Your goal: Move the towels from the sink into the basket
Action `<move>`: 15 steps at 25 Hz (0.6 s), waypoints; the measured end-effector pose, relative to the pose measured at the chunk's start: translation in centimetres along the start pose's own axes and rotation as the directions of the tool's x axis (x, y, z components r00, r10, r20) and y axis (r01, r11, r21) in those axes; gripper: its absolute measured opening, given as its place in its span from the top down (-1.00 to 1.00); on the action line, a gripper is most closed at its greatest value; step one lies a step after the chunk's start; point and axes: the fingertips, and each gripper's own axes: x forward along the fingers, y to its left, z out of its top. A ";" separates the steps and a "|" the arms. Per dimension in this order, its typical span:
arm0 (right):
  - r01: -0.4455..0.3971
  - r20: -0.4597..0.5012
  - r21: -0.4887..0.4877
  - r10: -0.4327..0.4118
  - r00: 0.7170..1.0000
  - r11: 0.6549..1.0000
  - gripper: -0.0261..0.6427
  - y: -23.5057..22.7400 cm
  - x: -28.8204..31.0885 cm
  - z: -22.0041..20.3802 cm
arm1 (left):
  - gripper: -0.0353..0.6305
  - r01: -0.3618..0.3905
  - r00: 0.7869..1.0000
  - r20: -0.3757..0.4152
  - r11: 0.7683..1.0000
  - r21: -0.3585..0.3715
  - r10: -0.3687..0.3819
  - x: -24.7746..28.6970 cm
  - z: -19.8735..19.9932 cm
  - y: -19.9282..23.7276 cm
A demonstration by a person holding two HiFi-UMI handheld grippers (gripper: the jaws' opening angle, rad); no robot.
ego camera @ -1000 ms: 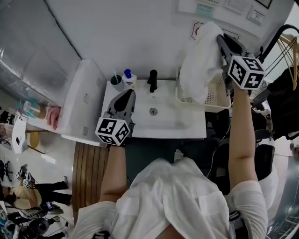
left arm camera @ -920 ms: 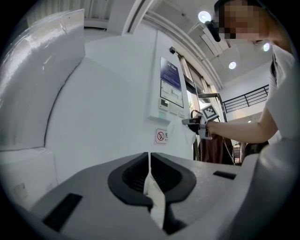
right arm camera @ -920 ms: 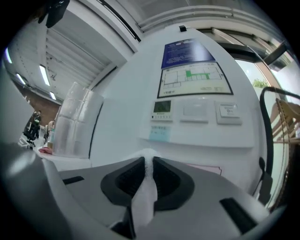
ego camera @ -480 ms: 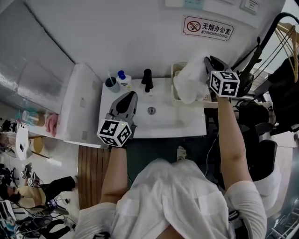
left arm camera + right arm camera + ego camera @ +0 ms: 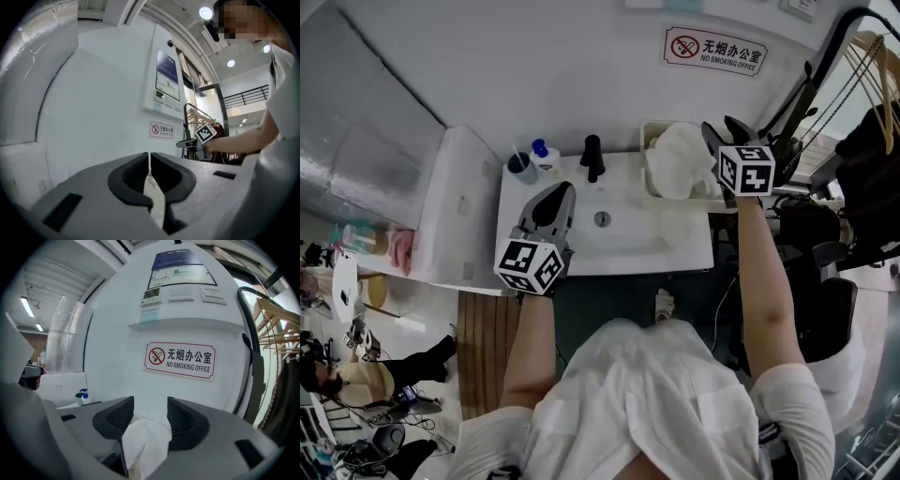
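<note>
crumpled soft white towel (image 5: 680,159) lies in the rectangular cream basket (image 5: 648,190) at the counter's (image 5: 689,258) right edge, lower than before; right gripper (image 5: 150,409) opening around it, left gripper (image 5: 149,157) closed, empty.

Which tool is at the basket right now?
The right tool, at the basket, its jaws opening with the white towel between them; the left tool hangs over the sink.

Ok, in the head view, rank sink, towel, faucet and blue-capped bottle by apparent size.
1. sink
2. towel
3. faucet and blue-capped bottle: they look about alike, so not ranked.
</note>
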 end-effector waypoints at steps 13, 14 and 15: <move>-0.059 0.149 0.091 0.045 0.988 0.994 0.25 2.7 -4.8 0.9 | 0.83 0.014 0.999 0.030 1.000 -0.001 -0.014 -0.7 0.7 -0.2; -0.060 0.159 0.093 0.044 0.986 0.994 0.25 3.0 -5.4 0.8 | 0.83 0.015 0.999 0.032 1.000 0.000 -0.015 -0.8 0.7 -0.2; -0.058 0.169 0.093 0.042 0.985 0.994 0.25 3.3 -6.0 0.6 | 0.83 0.015 0.999 0.033 1.000 0.001 -0.015 -1.0 0.7 -0.1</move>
